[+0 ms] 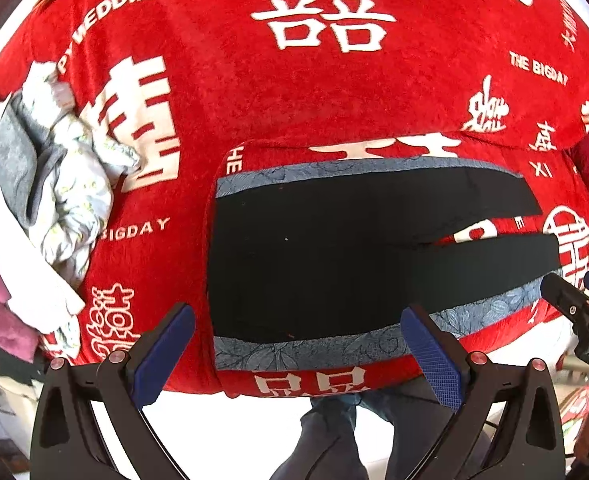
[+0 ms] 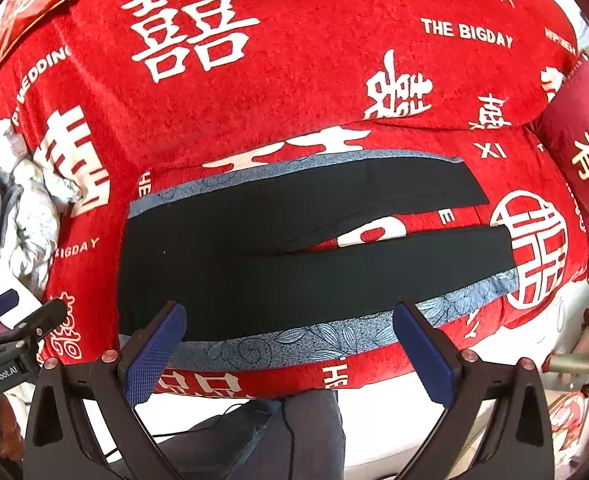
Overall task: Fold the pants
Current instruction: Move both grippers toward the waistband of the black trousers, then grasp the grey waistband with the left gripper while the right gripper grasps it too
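Black pants with blue-grey patterned side stripes lie flat on the red blanket, waist to the left, the two legs spread apart to the right. They also show in the right wrist view. My left gripper is open and empty, just above the near edge of the pants by the waist. My right gripper is open and empty over the near striped edge of the lower leg. The right gripper also shows at the right edge of the left wrist view.
A heap of grey and white clothes lies on the blanket at the left. A dark red pillow sits at the right. The blanket's near edge drops off to a white floor and the person's legs.
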### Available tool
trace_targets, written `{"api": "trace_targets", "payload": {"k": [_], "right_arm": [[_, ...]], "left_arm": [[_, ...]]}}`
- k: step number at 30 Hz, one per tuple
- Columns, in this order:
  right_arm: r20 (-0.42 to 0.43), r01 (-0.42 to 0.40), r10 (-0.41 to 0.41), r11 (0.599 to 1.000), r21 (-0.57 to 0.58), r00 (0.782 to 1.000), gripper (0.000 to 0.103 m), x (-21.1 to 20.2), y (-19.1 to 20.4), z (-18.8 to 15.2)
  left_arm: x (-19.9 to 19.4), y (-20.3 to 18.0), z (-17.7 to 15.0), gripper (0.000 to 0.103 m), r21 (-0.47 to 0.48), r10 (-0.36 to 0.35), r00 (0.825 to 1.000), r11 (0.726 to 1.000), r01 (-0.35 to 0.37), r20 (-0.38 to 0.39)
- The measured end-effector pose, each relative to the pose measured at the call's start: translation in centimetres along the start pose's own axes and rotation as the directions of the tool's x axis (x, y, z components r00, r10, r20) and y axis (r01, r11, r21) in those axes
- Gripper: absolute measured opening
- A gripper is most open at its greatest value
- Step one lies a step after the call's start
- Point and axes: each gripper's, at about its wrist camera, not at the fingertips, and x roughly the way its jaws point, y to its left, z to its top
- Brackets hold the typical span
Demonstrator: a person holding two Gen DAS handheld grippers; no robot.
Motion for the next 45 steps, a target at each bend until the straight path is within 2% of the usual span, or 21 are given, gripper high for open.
{"api": "trace_targets", "payload": {"k": [5, 10, 19, 23, 30, 37, 45], "right_arm": [[0.003, -0.018, 0.018, 0.999, 0.047, 1.000, 0.103, 0.0, -1.3, -0.5], [-0.001, -0.044, 0.044, 0.997, 0.067, 0.999, 0.103, 0.3, -2.0, -0.9], [0.023, -0.139, 0.138, 0.986, 0.095, 0.990, 0.103, 0.4, -2.5, -1.3], [0.012, -0.114, 0.113, 0.989, 0.091, 0.994, 0.103, 0.6, -2.7, -1.9], [-0.041, -0.053, 0.057, 0.995, 0.083, 0.998, 0.103, 1.1, -3.4, -3.0], [-0.121, -0.006, 0.013, 0.998, 0.056, 0.993, 0.103, 3.0, -3.3, -3.8], [-0.180, -0.022, 0.021, 1.000, -0.001, 0.983, 0.103, 5.6, -1.2, -3.9]], "left_arm": [[-0.5, -1.4, 0.2, 0.103, 0.053, 0.009, 1.000, 0.999, -0.010, 0.018], [-0.4, -1.6, 0.4, 0.103, 0.059, 0.020, 1.000, 0.998, -0.021, 0.009], [-0.4, -4.0, 0.4, 0.103, 0.150, 0.023, 1.000, 0.988, -0.023, 0.006], [-0.2, -4.7, 0.3, 0.103, 0.158, 0.012, 1.000, 0.987, -0.013, 0.012], [1.7, -4.4, -1.0, 0.103, 0.112, -0.011, 1.000, 0.994, 0.013, -0.023], [4.6, -1.5, -3.3, 0.103, -0.005, -0.023, 0.995, 1.000, 0.023, -0.092], [8.4, 2.6, -6.2, 0.103, -0.141, -0.003, 0.985, 0.990, -0.022, -0.171]]}}
